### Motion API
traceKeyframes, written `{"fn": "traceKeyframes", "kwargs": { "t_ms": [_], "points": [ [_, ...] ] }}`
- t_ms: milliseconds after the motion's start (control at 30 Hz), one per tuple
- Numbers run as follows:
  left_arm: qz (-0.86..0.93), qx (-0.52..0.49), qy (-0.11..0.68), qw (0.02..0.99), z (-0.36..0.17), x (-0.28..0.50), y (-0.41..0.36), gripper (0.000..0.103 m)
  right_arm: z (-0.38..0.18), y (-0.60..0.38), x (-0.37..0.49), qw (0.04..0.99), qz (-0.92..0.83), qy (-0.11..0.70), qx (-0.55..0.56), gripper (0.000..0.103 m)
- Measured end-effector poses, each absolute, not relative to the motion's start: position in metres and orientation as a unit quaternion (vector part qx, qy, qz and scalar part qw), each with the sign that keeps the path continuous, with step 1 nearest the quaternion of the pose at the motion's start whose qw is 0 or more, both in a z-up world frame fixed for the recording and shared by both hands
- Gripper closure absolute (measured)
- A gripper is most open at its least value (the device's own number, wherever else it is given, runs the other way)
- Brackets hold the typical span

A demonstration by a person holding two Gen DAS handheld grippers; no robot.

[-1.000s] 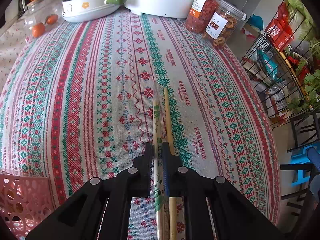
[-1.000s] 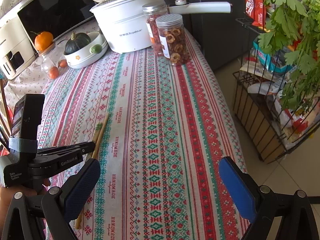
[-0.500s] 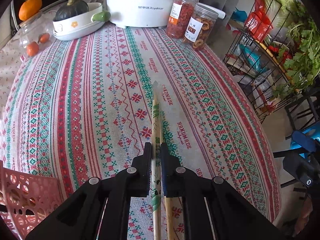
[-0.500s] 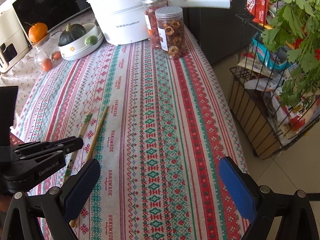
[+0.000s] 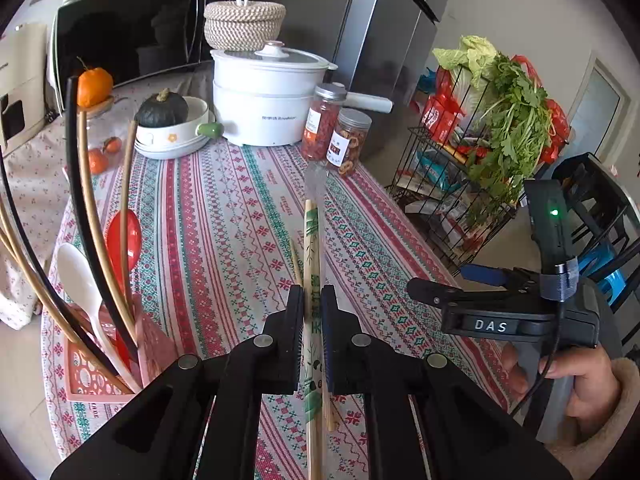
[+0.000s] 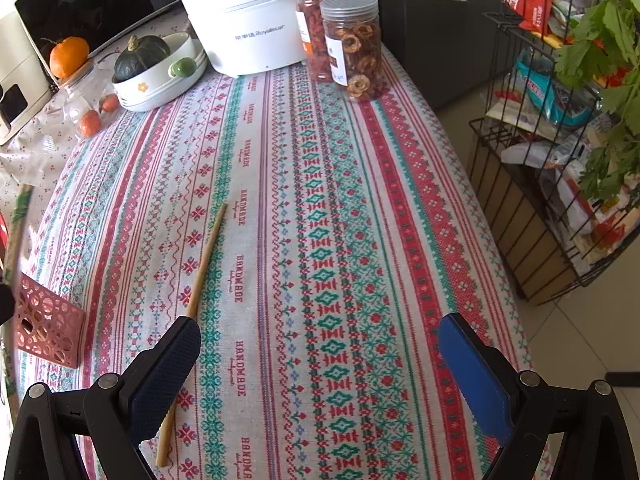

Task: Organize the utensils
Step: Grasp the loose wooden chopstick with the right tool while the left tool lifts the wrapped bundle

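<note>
My left gripper (image 5: 311, 300) is shut on a wrapped pair of chopsticks (image 5: 311, 248) in a clear and green sleeve, held up off the table and pointing away. A bare wooden chopstick (image 6: 200, 272) lies on the patterned tablecloth (image 6: 340, 240); its near end passes under my right gripper's left finger (image 6: 164, 376). My right gripper (image 6: 320, 380) is open and empty above the cloth. A pink perforated utensil holder (image 5: 96, 376) at the left holds chopsticks, a white spoon (image 5: 78, 276) and a red spoon (image 5: 124, 240); it also shows in the right wrist view (image 6: 48, 324).
At the table's far end stand a white electric pot (image 5: 268, 100), two jars of dried food (image 5: 340, 140), a bowl with a dark squash (image 5: 168, 128) and oranges (image 5: 94, 86). A wire rack with greens (image 5: 500, 152) stands right of the table.
My left gripper has lifted the wrapped chopsticks off the cloth and tilted up, leaving the bare chopstick on the table. The right gripper has moved in over the table, still open.
</note>
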State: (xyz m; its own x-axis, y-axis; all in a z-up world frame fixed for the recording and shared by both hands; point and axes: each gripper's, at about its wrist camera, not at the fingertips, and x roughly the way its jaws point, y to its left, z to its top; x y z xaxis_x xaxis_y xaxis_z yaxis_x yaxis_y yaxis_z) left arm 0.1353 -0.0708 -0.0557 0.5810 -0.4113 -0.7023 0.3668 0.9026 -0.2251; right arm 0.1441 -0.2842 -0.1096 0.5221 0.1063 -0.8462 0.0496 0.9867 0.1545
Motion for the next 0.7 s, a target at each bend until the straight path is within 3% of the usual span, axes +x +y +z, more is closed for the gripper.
{"fn": "traceKeyframes", "kwargs": {
  "t_ms": [333,433,700],
  "points": [
    [-0.233,-0.041,0.320,0.917,-0.016,0.093,-0.025,0.094,-0.128,-0.241,0.167,0.849,0.046,0.517,0.093,0.005],
    [-0.229,-0.054,0.310,0.921,-0.011,0.091,-0.008,0.094,-0.137,-0.227,0.178,0.840,0.055,0.531,0.098,0.015],
    [-0.213,-0.080,0.289,0.930,-0.006,0.086,0.031,0.094,-0.165,-0.200,0.211,0.820,0.055,0.559,0.114,0.053]
  ]
}}
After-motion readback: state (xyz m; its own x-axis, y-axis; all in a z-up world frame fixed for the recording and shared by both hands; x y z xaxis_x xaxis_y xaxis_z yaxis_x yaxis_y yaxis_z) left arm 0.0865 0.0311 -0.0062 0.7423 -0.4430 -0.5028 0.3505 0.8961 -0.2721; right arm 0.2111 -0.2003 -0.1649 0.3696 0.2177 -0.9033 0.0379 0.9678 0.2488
